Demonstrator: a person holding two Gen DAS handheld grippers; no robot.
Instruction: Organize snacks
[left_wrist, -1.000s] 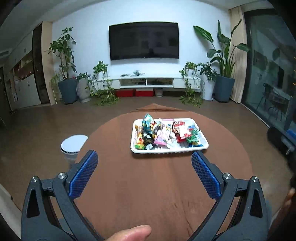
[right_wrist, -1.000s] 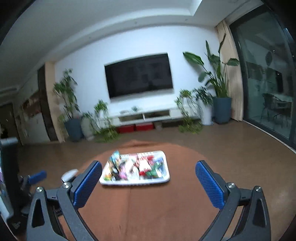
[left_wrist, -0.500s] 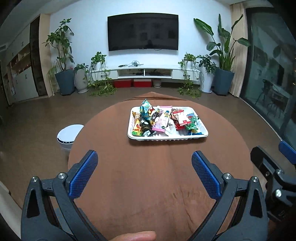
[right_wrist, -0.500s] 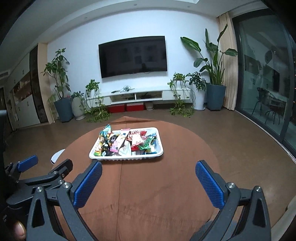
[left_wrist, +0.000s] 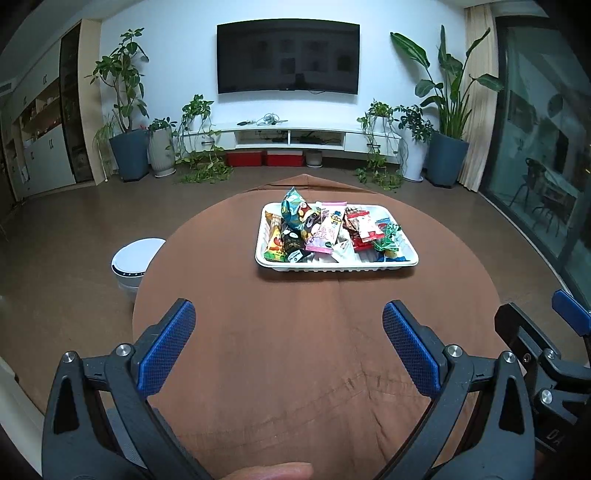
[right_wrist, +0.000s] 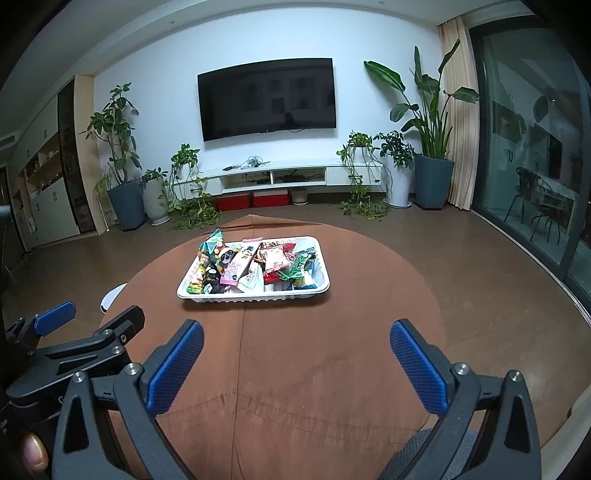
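A white tray (left_wrist: 402, 245) full of mixed snack packets (left_wrist: 327, 230) sits on the far half of a round table with a brown cloth (left_wrist: 295, 332). It also shows in the right wrist view (right_wrist: 317, 284), with the snack packets (right_wrist: 243, 266) piled in it. My left gripper (left_wrist: 288, 328) is open and empty, held over the near part of the table, well short of the tray. My right gripper (right_wrist: 295, 350) is open and empty, beside the left one, also short of the tray. The left gripper (right_wrist: 55, 321) shows at the lower left of the right wrist view.
A white round bin (left_wrist: 135, 260) stands on the floor left of the table. Behind are a wall TV (left_wrist: 288, 59), a low white cabinet (left_wrist: 291, 134), potted plants (left_wrist: 127, 147) and a glass door (left_wrist: 546, 147) at the right.
Both grippers have moved a little closer together and steadied over the table; the right gripper now shows at the right edge of the left wrist view. The tray has not moved.
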